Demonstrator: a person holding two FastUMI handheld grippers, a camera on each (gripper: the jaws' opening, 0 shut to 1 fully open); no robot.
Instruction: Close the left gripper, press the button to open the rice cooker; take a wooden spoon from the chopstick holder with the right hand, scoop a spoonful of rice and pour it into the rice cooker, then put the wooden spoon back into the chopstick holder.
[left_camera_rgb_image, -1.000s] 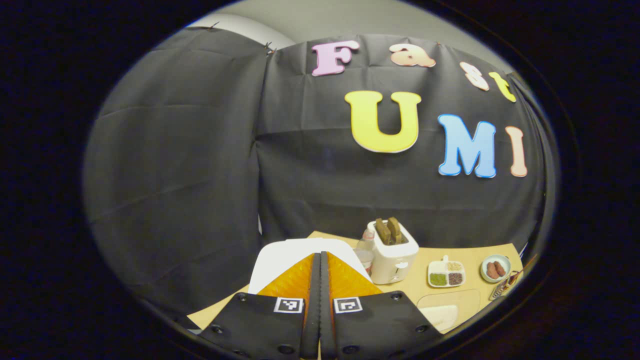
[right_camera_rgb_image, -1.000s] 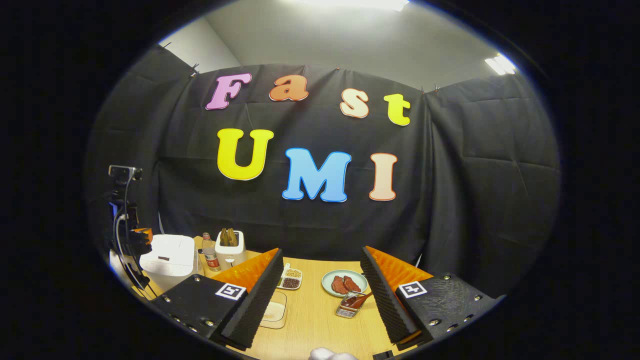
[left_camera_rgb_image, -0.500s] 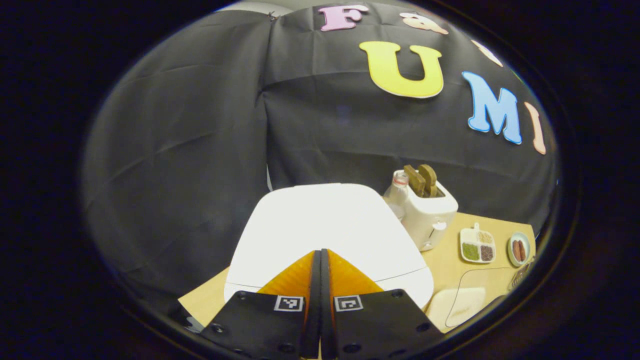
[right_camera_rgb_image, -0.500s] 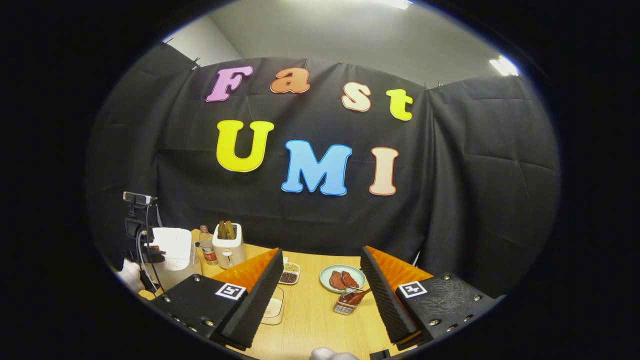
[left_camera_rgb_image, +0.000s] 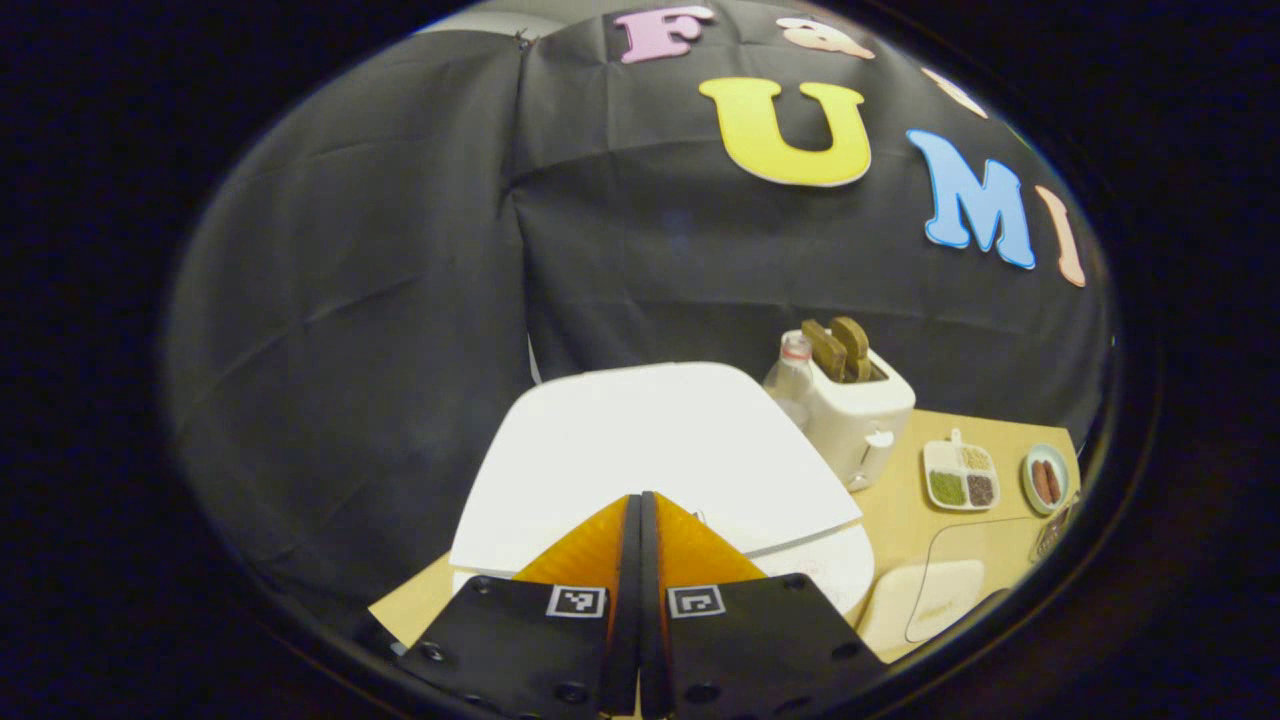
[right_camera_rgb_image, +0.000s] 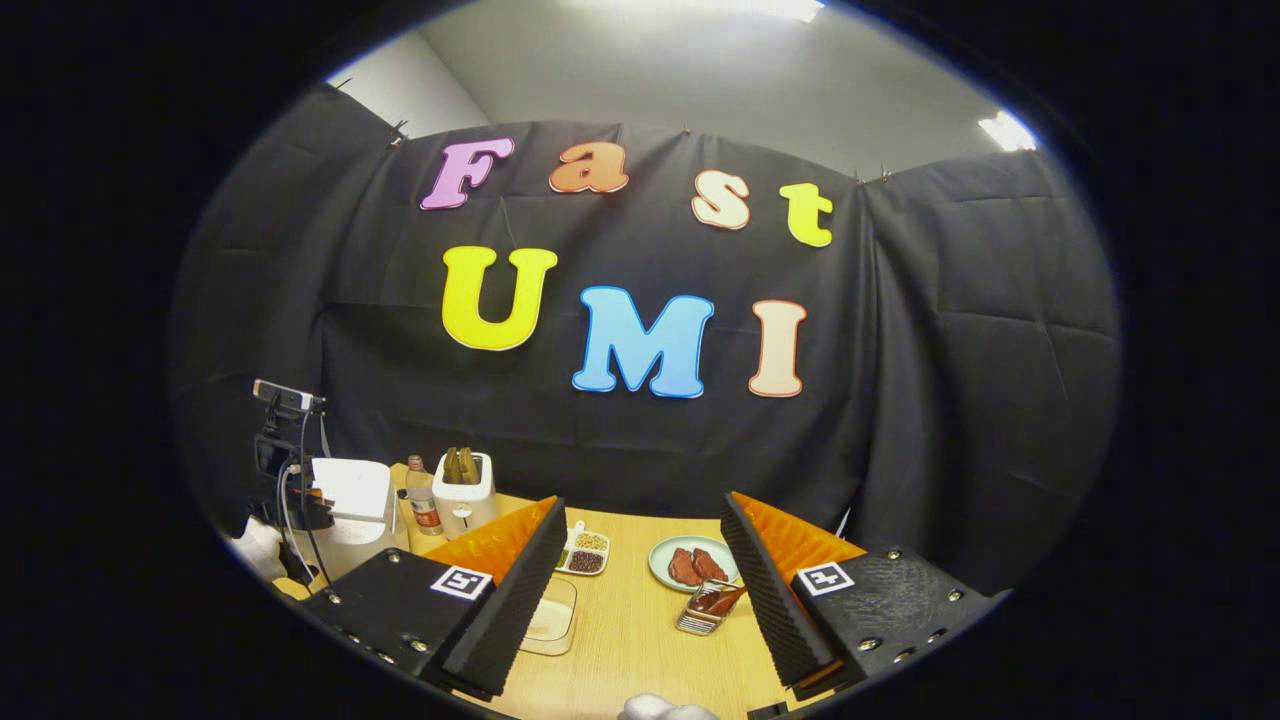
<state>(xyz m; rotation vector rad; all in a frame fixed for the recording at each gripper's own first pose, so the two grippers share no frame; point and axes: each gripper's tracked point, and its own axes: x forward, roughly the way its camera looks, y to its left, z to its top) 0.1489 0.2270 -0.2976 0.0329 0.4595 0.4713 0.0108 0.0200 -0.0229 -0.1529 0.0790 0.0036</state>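
The left tool (left_camera_rgb_image: 640, 510), pressed together, is resting at the rice cooker (left_camera_rgb_image: 650, 450) just ahead; its lid is now lifting, so the button press worked. The right tool (right_camera_rgb_image: 640, 560) is hanging spread, with the chopstick holder (right_camera_rgb_image: 705, 610) just ahead of it on the bench (right_camera_rgb_image: 630, 640).

A light wooden table (right_camera_rgb_image: 640, 630) is seen carrying everything. At its far left a white rice cooker (left_camera_rgb_image: 650, 470) is set, its lid lifted slightly at the front. Just beside it a small bottle (right_camera_rgb_image: 424, 500) and a white toaster (right_camera_rgb_image: 464, 495) with two brown slices are placed. A divided white dish (right_camera_rgb_image: 584, 553) of grains (three sorts can be made out) is laid nearer the middle, with a pale plate (right_camera_rgb_image: 690, 565) of brown pieces next to it. A clear container (right_camera_rgb_image: 550, 622) of rice and a wire chopstick holder (right_camera_rgb_image: 705, 610) with a wooden spoon are found closer in.
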